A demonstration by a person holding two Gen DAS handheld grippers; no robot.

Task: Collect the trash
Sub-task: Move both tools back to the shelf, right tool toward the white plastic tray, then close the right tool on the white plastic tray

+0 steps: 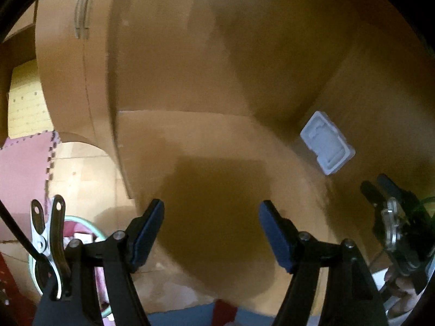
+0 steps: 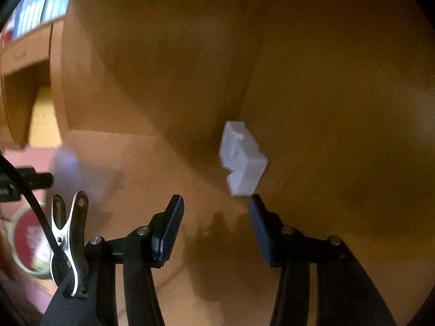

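A white moulded foam packing piece (image 1: 327,142) sits on the brown wooden surface (image 1: 217,149), close to the corner where a wooden side panel rises. My left gripper (image 1: 211,209) stands open over bare wood, well to the left of the piece, with nothing between its blue pads. My right gripper (image 1: 376,184) shows at the right edge, below the piece. In the right wrist view the foam piece (image 2: 242,157) lies just beyond the right fingertip (image 2: 255,206). The right gripper (image 2: 215,202) is open and holds nothing.
A round bin with a pale green rim (image 1: 89,224) and a pink liner stands on the floor at lower left, also seen blurred as the bin (image 2: 27,244). Beside it lie pink foam floor mats (image 1: 24,168). A cabinet door handle (image 1: 81,13) is at upper left.
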